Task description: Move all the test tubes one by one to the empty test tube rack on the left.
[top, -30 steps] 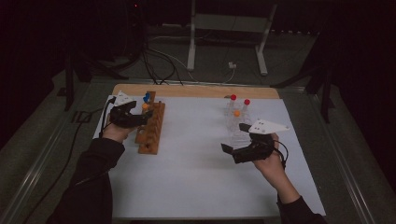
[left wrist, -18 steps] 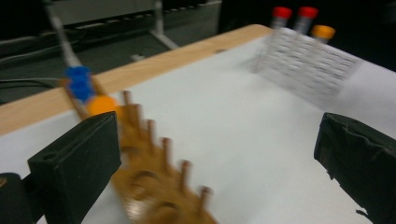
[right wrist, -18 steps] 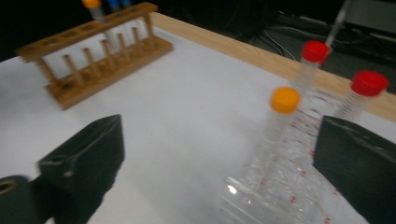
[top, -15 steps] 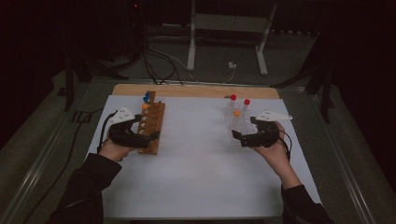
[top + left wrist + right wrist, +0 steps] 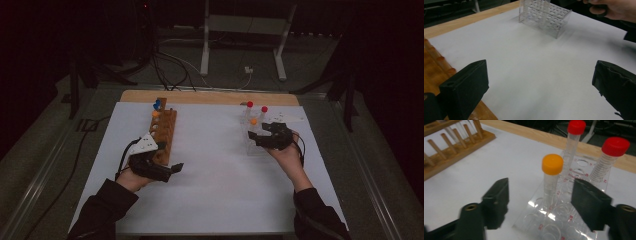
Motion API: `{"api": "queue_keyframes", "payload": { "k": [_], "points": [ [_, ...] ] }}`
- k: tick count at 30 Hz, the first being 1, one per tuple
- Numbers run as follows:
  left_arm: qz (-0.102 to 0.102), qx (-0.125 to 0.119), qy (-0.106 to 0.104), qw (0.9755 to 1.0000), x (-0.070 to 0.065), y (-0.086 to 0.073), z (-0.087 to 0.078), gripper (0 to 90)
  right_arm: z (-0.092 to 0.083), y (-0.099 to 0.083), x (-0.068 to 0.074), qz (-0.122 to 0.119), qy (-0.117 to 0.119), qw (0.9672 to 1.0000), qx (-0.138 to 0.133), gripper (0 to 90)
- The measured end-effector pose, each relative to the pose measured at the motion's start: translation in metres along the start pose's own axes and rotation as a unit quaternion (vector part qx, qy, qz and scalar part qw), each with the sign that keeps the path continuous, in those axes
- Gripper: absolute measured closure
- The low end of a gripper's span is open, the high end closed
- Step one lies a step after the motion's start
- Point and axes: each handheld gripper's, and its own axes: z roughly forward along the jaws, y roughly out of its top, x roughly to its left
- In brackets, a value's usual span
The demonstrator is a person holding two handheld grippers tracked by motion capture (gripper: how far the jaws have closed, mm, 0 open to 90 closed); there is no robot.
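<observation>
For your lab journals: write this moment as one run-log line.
right gripper: jaws just closing, either side of orange-capped tube, not touching | left gripper: open, nothing between, beside wooden rack

left claw (image 5: 176, 167) gaping, right claw (image 5: 256, 137) closing

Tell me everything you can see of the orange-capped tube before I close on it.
The orange-capped tube is a slim clear plastic tube with a smooth orange screw cap, standing upright in a hole of the clear acrylic rack. It looks empty. Two taller red-capped tubes stand behind it in the same rack, apart from it. It stands ahead of the right tongs, in line with the gap between the jaws, which have just been closing and do not yet touch it. In the high view it is on the table's right side.
</observation>
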Motion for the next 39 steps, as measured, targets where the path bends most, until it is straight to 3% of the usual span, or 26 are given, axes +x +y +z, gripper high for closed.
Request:
{"api": "queue_keyframes", "payload": {
  "k": [2,5,10,19,30,39],
  "points": [
    [0.0,-0.001,-0.001,1.0,0.0,0.0,-0.001,1.4,0.006,0.0,-0.003,0.01,0.009,0.9999,0.006,39.9],
    [0.0,-0.004,-0.003,1.0,-0.001,0.0,-0.001,1.5,0.012,0.001,-0.006,0.013,0.002,0.9999,0.011,46.9],
    [-0.001,-0.007,-0.006,1.0,-0.001,0.001,-0.002,1.5,0.022,0.002,-0.008,-0.008,-0.014,0.9994,0.031,58.8],
    [-0.002,-0.003,-0.006,1.0,0.001,0.0,-0.001,1.5,0.029,0.005,-0.008,-0.014,-0.02,0.9989,0.04,73.0],
    [0.0,0.001,-0.011,0.9999,-0.001,0.001,-0.001,1.5,0.018,0.016,-0.005,-0.028,-0.03,0.9987,0.031,74.4],
    [0.003,0.001,-0.017,0.9999,-0.002,0.005,-0.001,1.5,-0.006,0.036,-0.003,-0.04,-0.028,0.9988,0.005,74.5]
  ]
}}
